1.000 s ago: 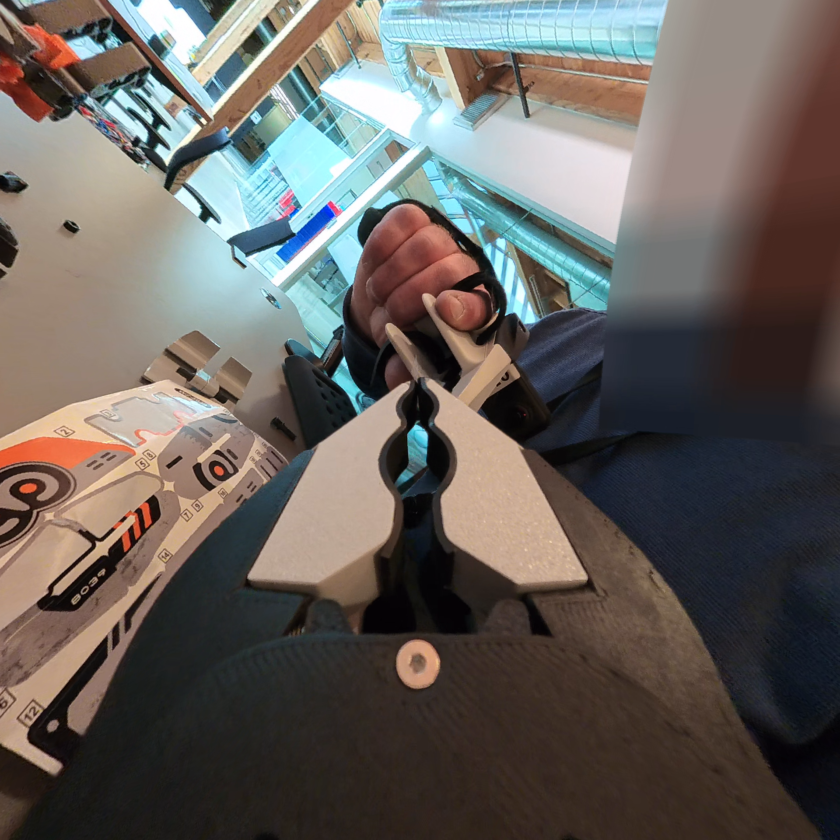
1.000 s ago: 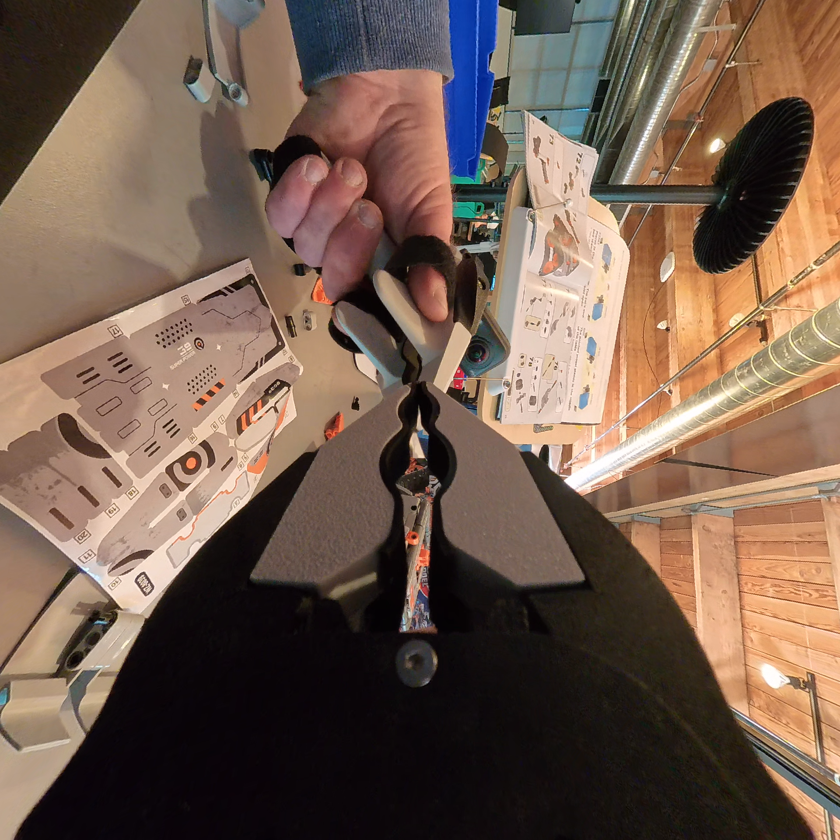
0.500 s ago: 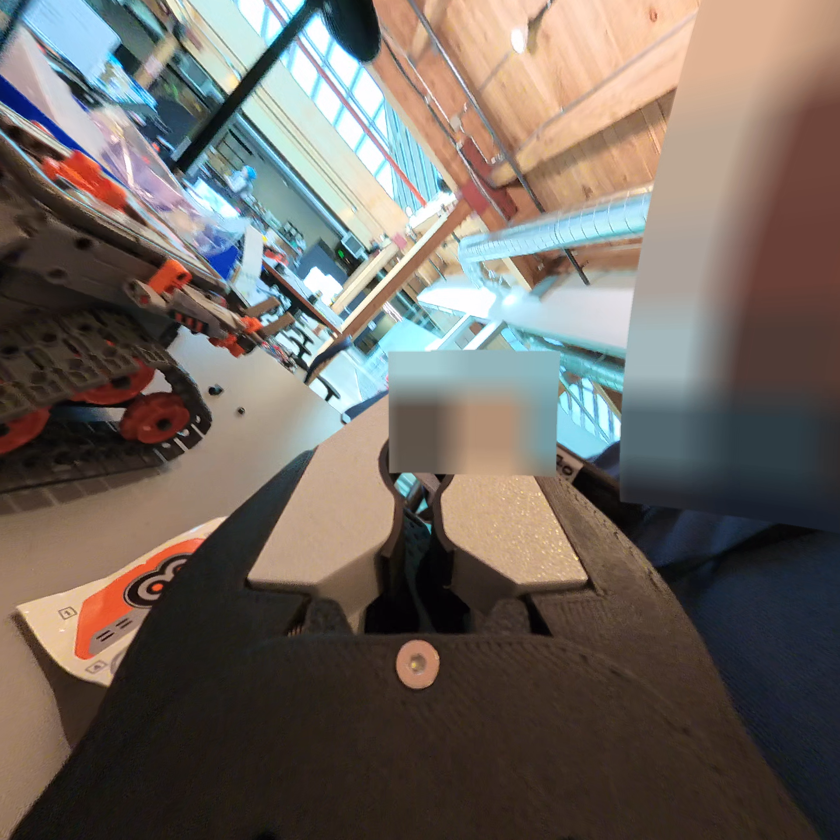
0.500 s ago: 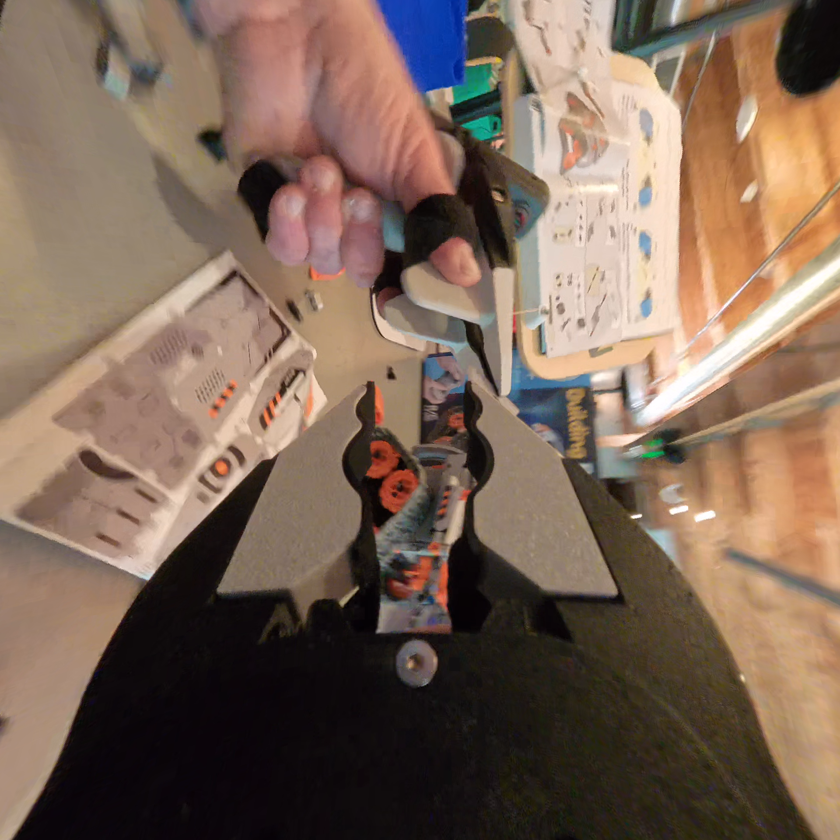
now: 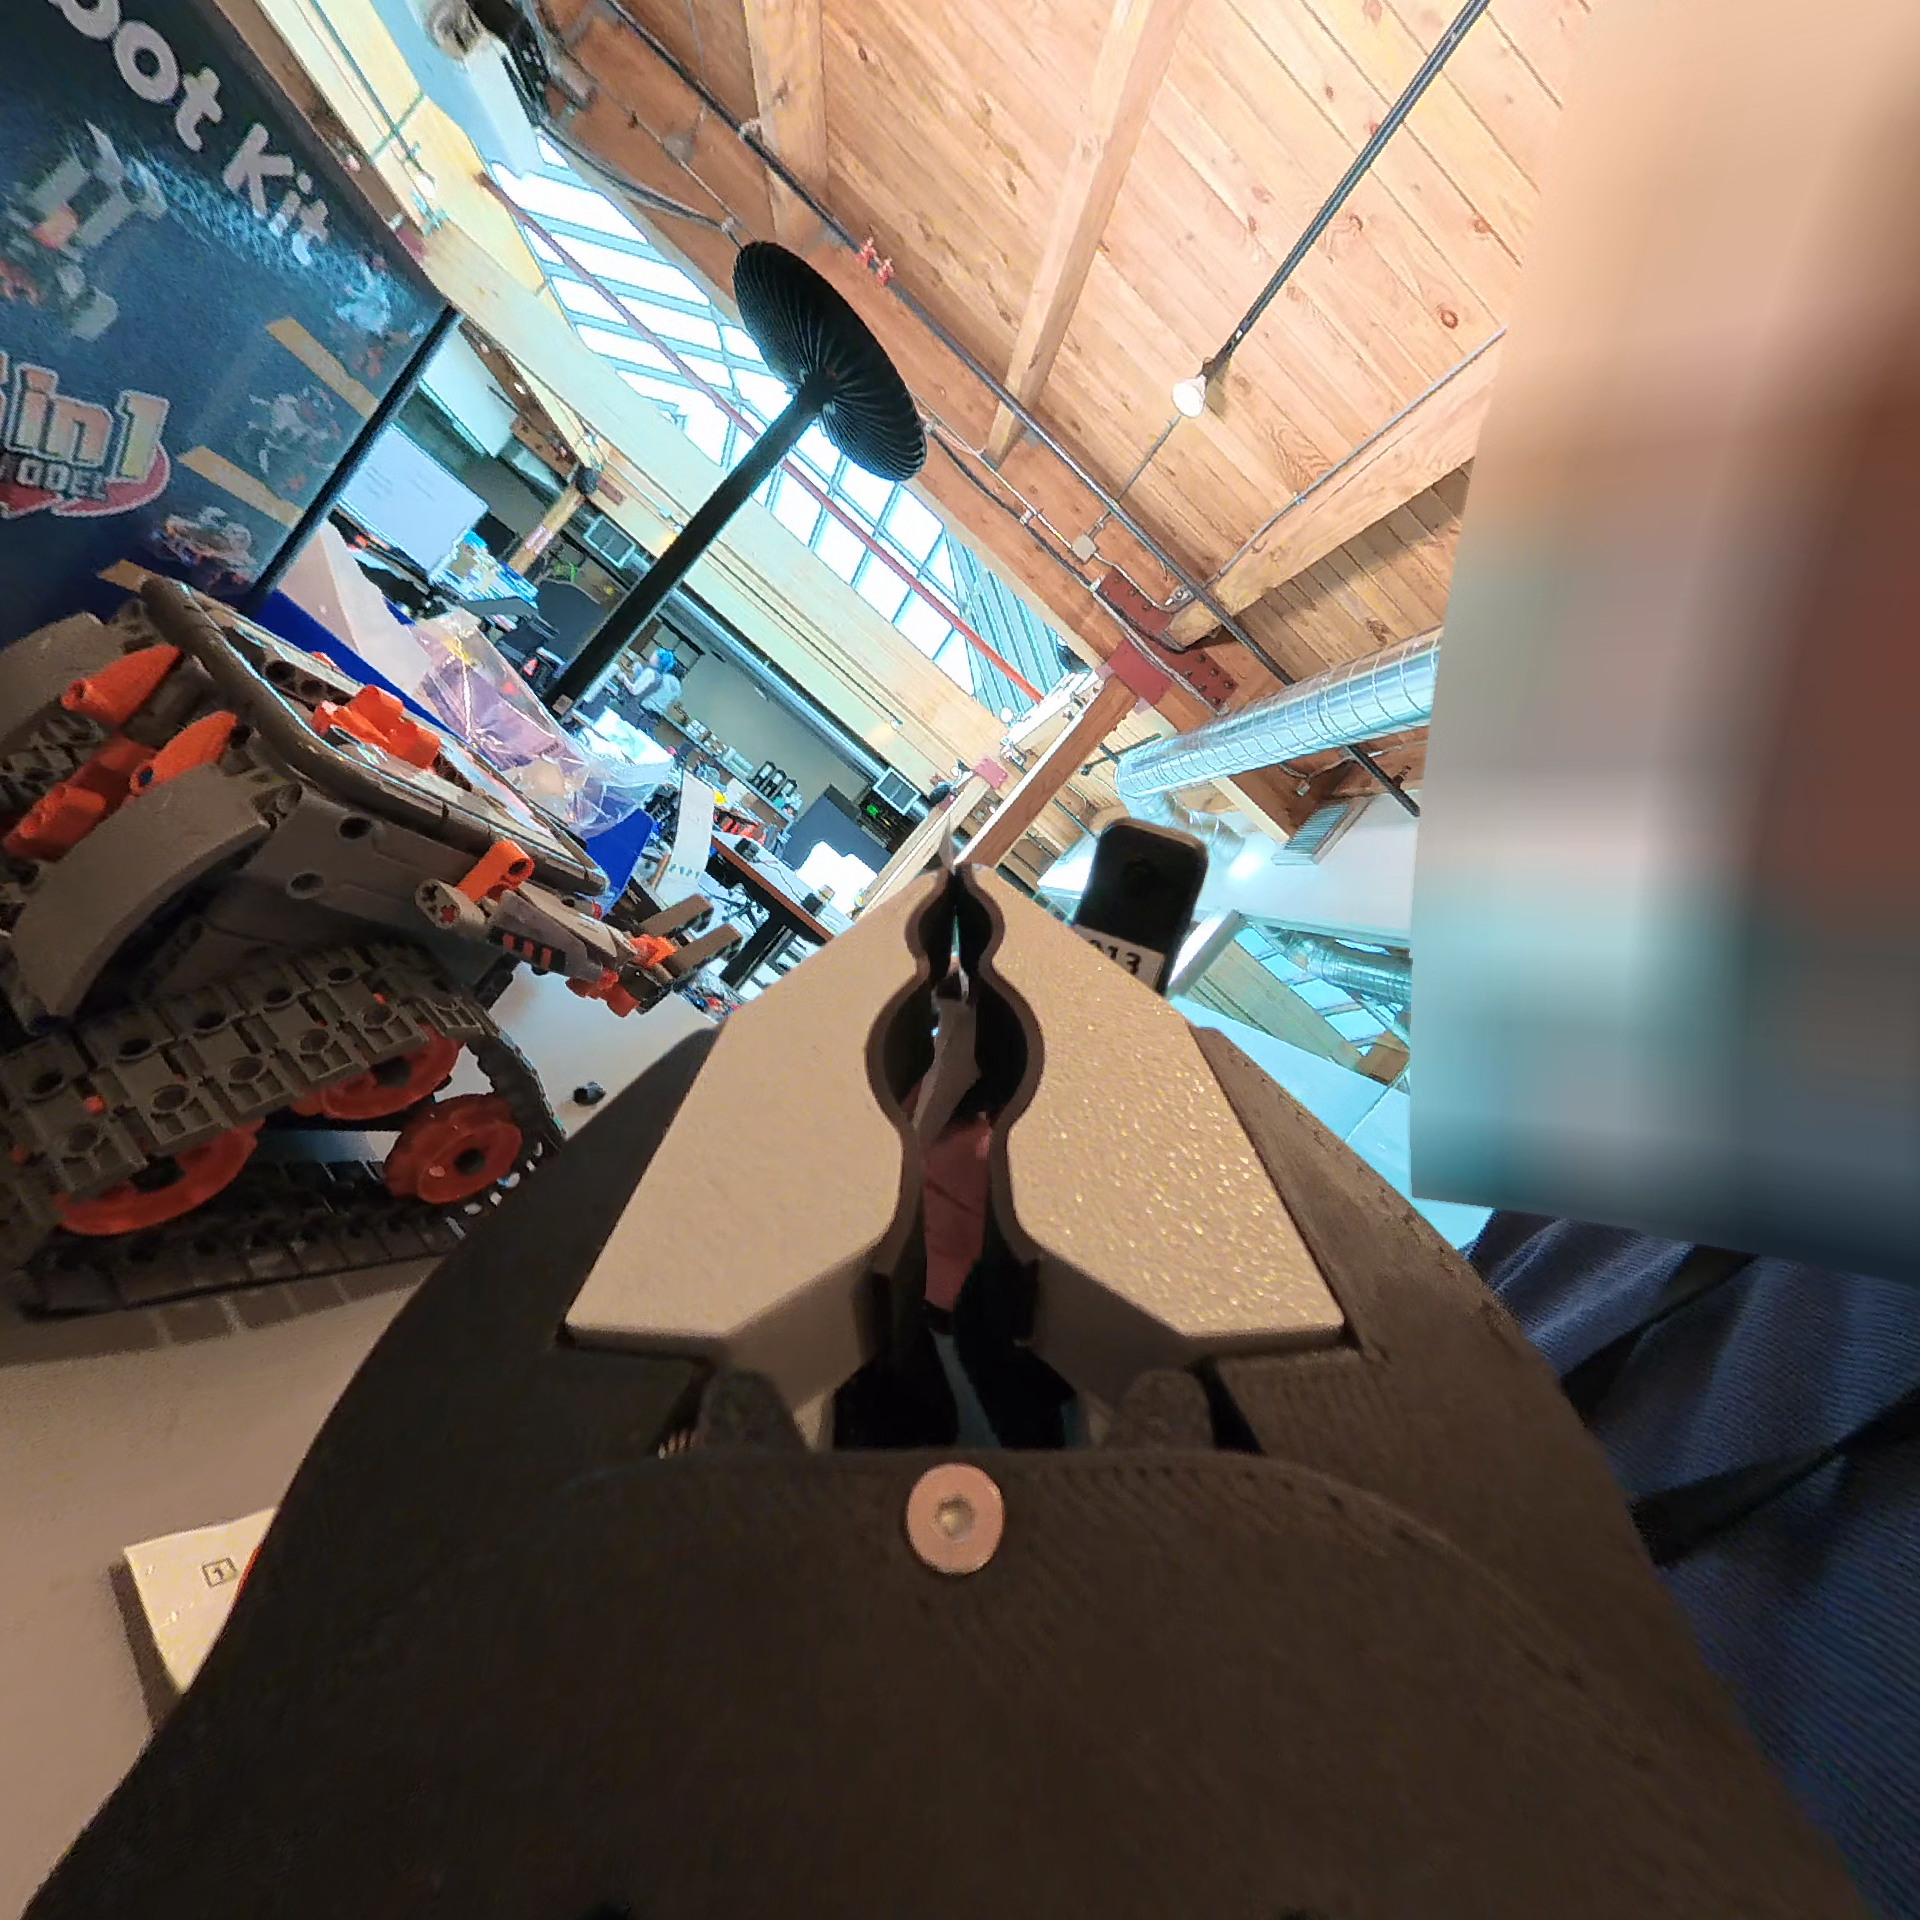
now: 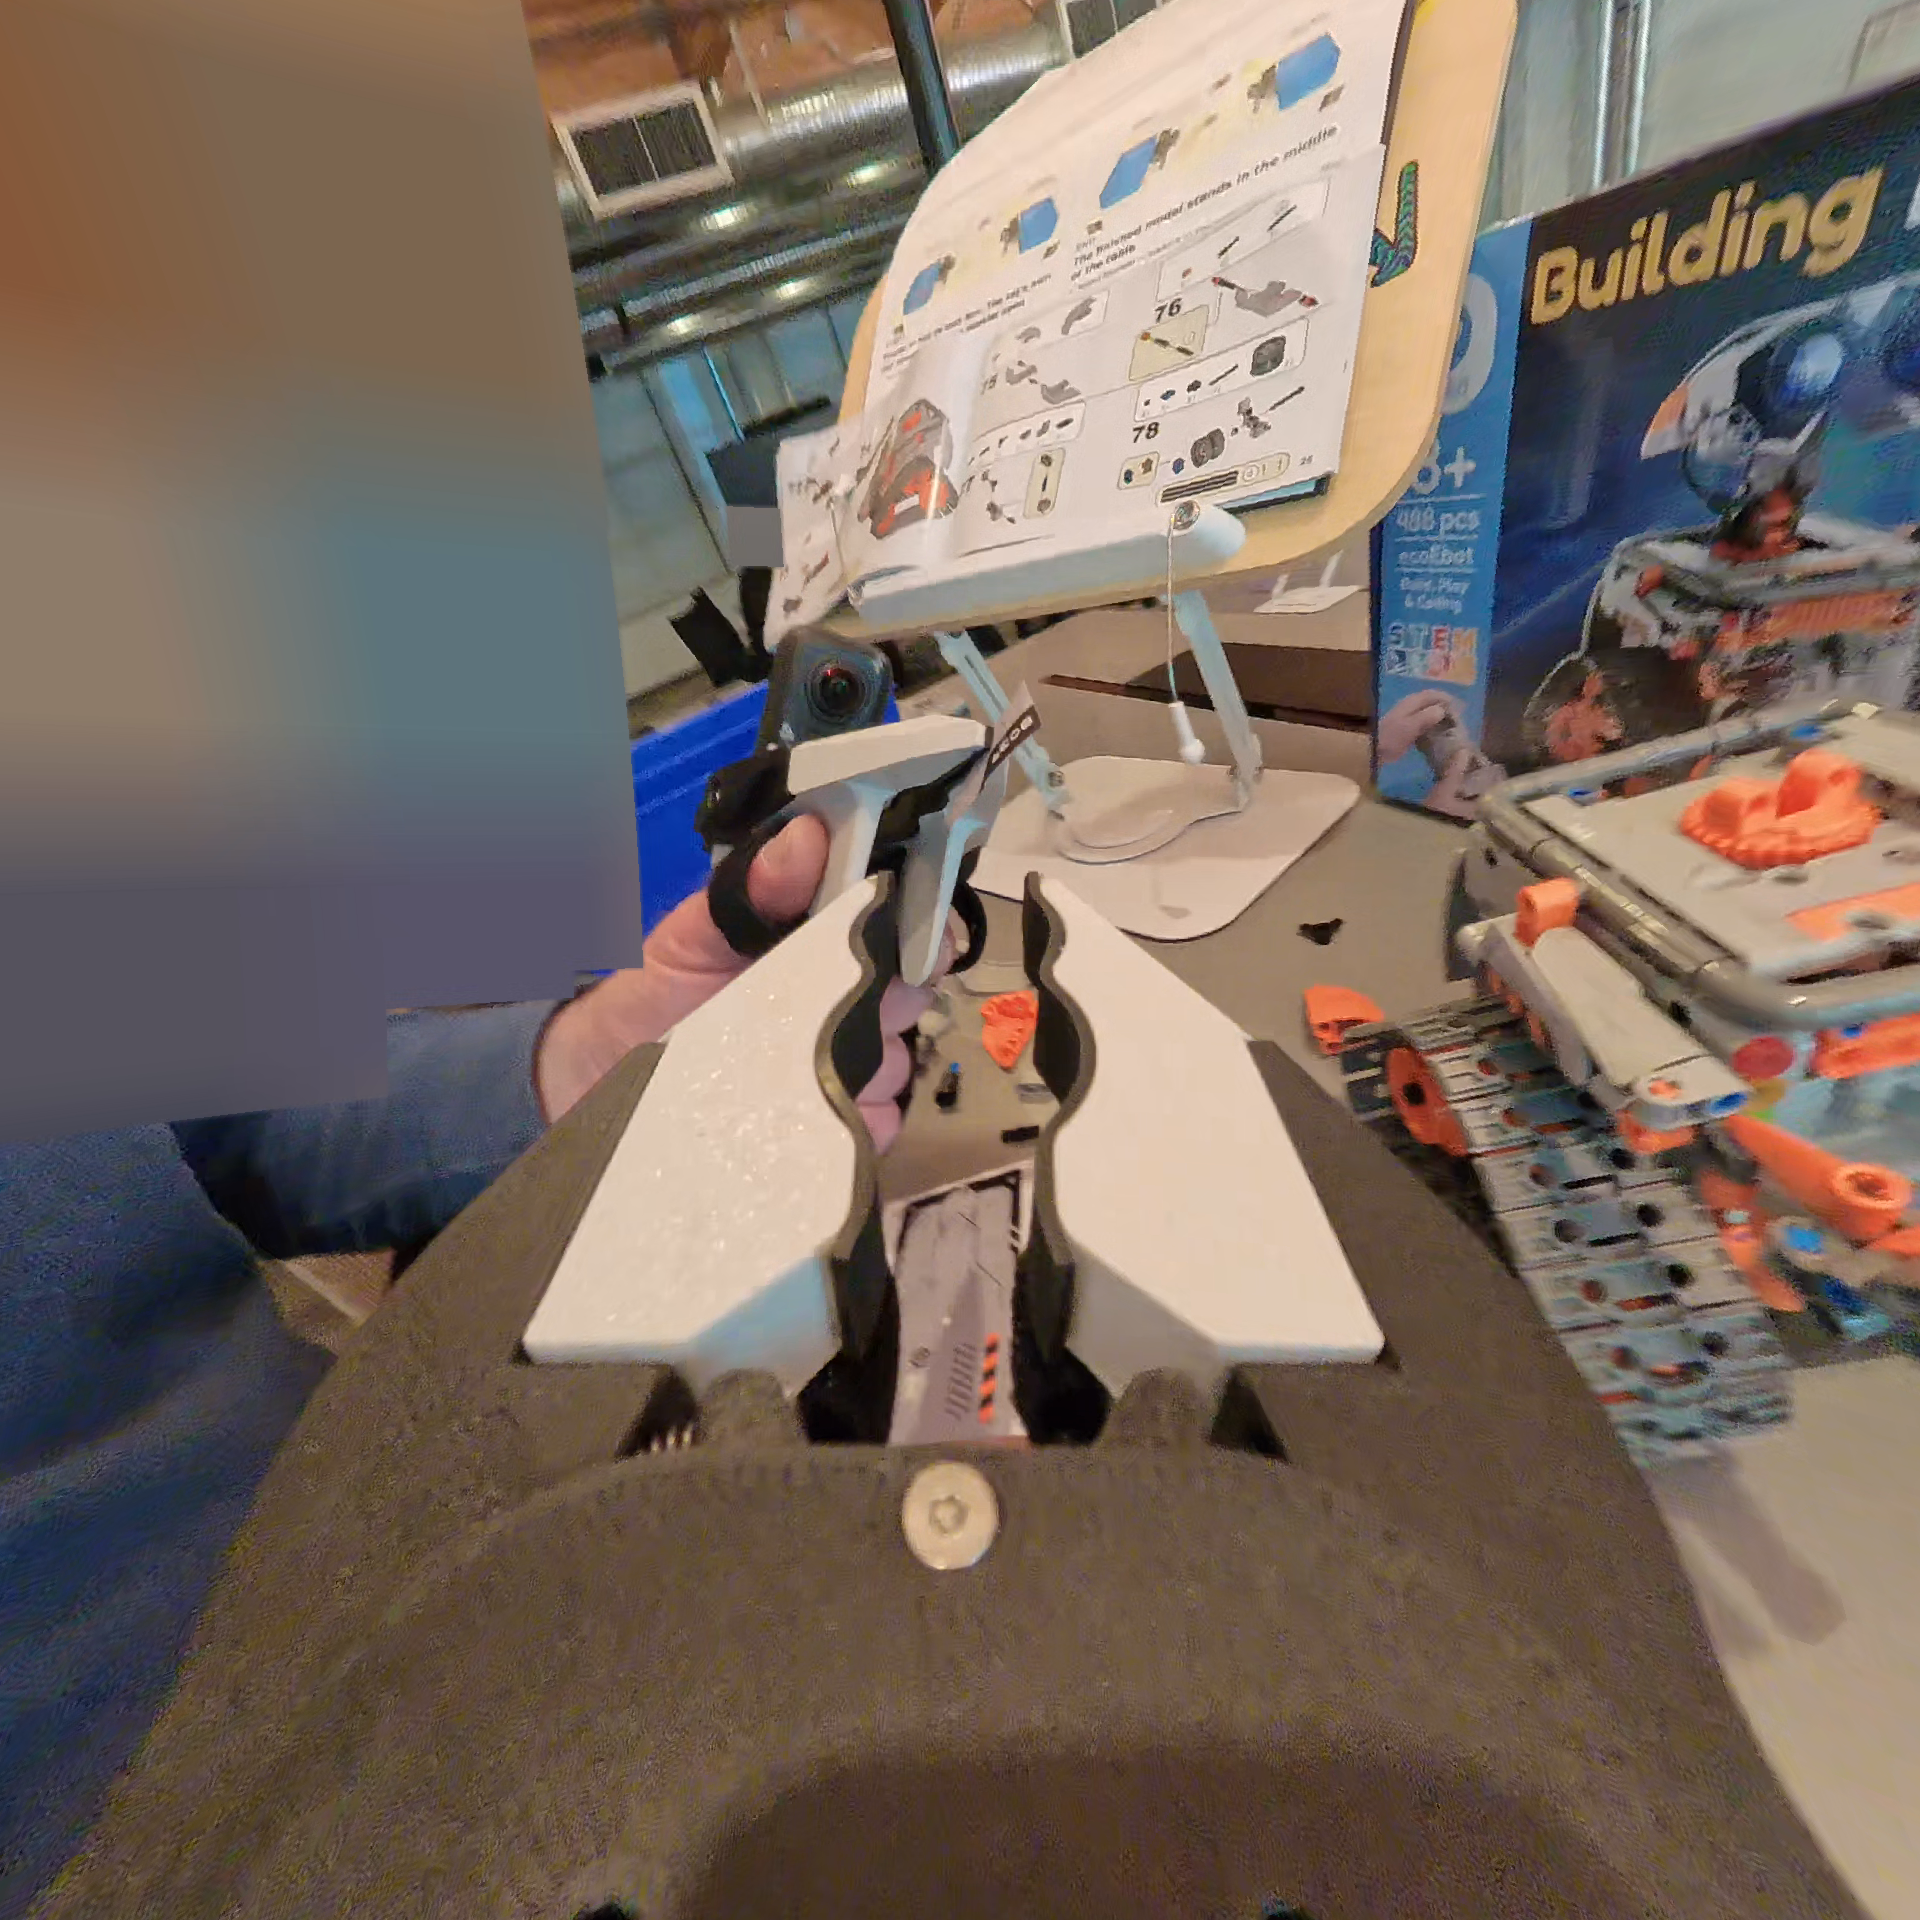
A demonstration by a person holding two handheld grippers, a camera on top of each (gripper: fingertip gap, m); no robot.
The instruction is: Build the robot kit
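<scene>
My left gripper (image 5: 956, 883) is shut, its jaws pressed together on a small black-and-white sticker (image 6: 1013, 740). In the left wrist view the sticker shows only as a thin strip (image 5: 951, 1023) in the gap behind the tips. The right wrist view shows a hand holding this gripper (image 6: 971, 790) up above the table. My right gripper (image 6: 961, 894) is open and empty, just below and in front of the left gripper. A grey and orange tracked robot model (image 6: 1662, 1039) stands on the table to the right. It also shows in the left wrist view (image 5: 260, 987).
A sticker sheet (image 6: 956, 1278) lies under the right jaws; its corner (image 5: 197, 1590) shows in the left wrist view. An instruction booklet (image 6: 1122, 343) rests on a stand. A blue kit box (image 6: 1683, 468) stands behind the model. Loose orange pieces (image 6: 1008, 1023) lie on the table. The tips of both grippers are at nearly the same place.
My right gripper has opened and drawn back from the left gripper's tips. The left gripper stays shut. Both views have swung round toward the model.
</scene>
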